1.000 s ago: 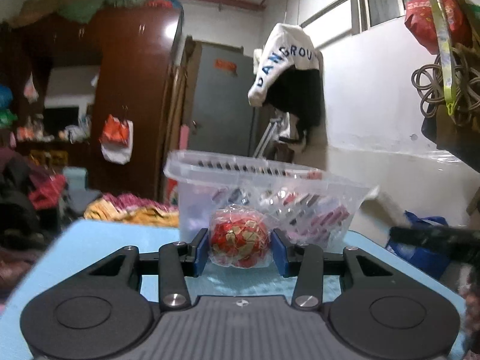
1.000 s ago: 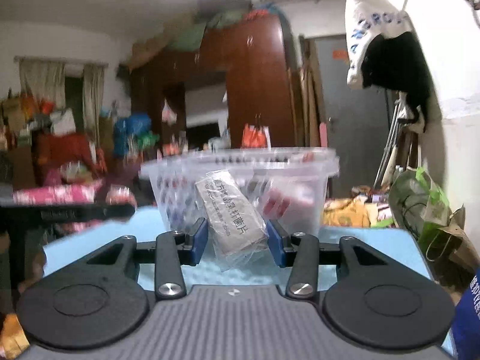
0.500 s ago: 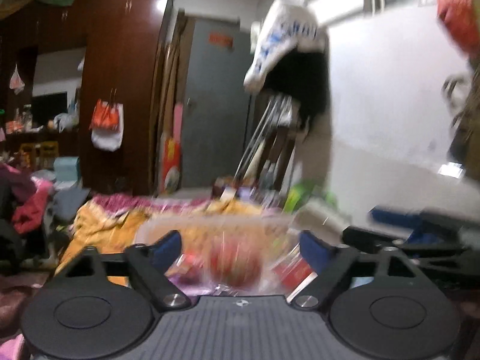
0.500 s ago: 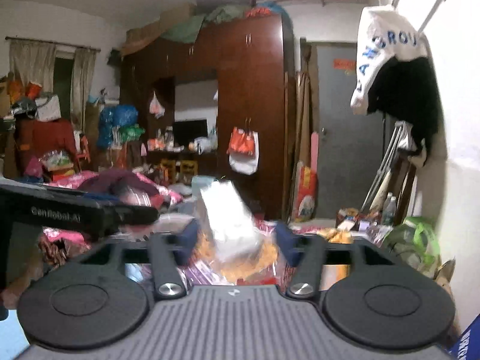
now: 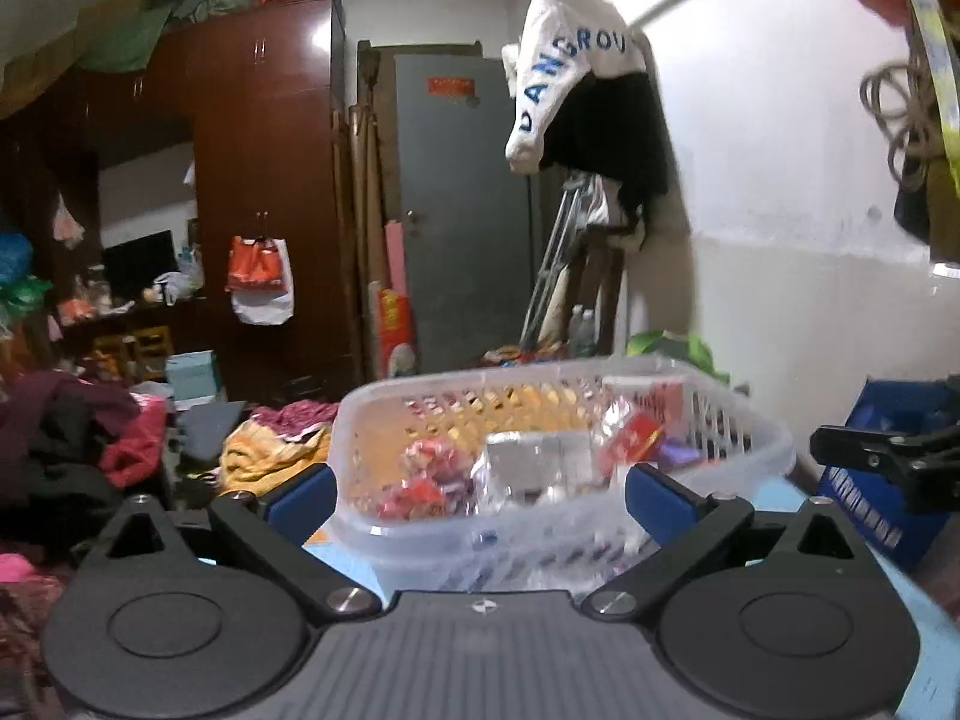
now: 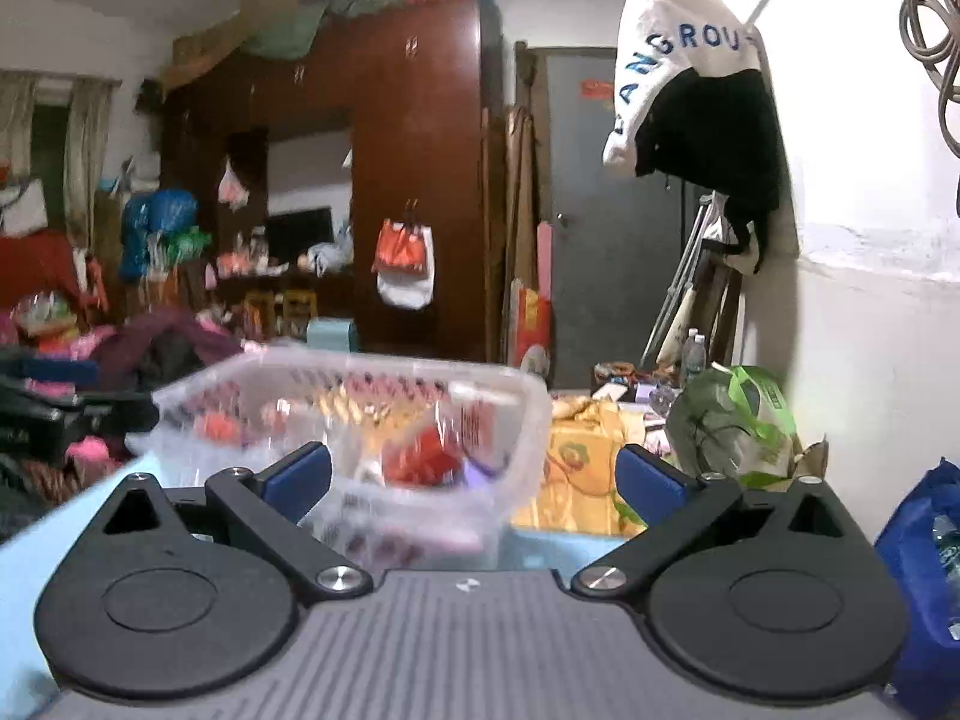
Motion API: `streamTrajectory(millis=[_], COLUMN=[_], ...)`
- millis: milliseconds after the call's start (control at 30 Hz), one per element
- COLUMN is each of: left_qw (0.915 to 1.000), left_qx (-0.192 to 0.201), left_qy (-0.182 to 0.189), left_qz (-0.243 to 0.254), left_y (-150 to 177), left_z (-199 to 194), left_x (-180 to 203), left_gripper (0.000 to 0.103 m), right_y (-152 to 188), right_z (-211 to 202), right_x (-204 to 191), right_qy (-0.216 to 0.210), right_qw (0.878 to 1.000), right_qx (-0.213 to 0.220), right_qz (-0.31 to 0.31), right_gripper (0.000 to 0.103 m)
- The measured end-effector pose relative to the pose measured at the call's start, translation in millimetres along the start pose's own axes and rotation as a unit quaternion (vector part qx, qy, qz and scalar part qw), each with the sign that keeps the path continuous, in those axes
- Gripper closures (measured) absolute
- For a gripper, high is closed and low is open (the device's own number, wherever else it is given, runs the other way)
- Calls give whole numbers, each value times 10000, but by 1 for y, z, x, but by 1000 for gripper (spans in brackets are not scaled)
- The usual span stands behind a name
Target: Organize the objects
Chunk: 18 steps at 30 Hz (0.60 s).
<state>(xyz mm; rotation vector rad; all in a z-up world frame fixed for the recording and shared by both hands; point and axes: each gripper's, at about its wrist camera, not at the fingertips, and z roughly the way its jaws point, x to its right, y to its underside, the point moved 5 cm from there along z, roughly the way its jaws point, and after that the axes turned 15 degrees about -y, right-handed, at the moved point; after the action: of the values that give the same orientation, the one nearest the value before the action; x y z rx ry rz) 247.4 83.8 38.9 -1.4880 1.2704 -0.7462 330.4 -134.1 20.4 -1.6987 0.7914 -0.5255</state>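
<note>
Item one, the left gripper [image 5: 477,495]: I read it as spread to its widest, its jaws having just been opening, with nothing pinched between the blue pads. Item two, the right gripper [image 6: 474,474]: likewise spread wide, jaws just opened, nothing gripped. Item three, the clear plastic basket [image 5: 768,450]: it stands on the light blue table [image 6: 36,546], directly ahead of both grippers and apart from their pads. Contents as I can list them from the left wrist view: a red-and-gold wrapped ball [image 5: 420,471] toward the near left, a pale clear-wrapped packet [image 5: 528,468] in the middle, a red sachet [image 5: 636,438] to the right, more wrappers beneath. Progress, in my judgement: the pieces seen in the basket count as sorted, and both grippers are free for another pick. What is left I cannot enter, since no loose item shows on the visible strip of table; most of the tabletop is cut off below the gripper bodies. Hard to make out: the basket and its contents are smeared by motion in both views, so labels and the count of sachets are unreadable. In the left wrist view a black bar at the right edge is probably part of the other gripper, though only a sliver shows.
</note>
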Motion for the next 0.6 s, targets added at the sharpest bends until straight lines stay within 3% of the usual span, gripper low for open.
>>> streamTrajectory(millis=[167,600], left_qw=[9996,9986], left_qx=[-109,-339], left_qy=[242,368], left_qz=[11,-144], left_y=[6,17], left_z=[-8,-12], left_x=[6,2], left_gripper=[0,0], right_y=[1,6], right_z=[-2,-3], right_x=[3,-2], right_qy=[-305,-201], right_qw=[9990,9993], right_qx=[-200,-316], right_qz=[275,78], right_gripper=[0,0])
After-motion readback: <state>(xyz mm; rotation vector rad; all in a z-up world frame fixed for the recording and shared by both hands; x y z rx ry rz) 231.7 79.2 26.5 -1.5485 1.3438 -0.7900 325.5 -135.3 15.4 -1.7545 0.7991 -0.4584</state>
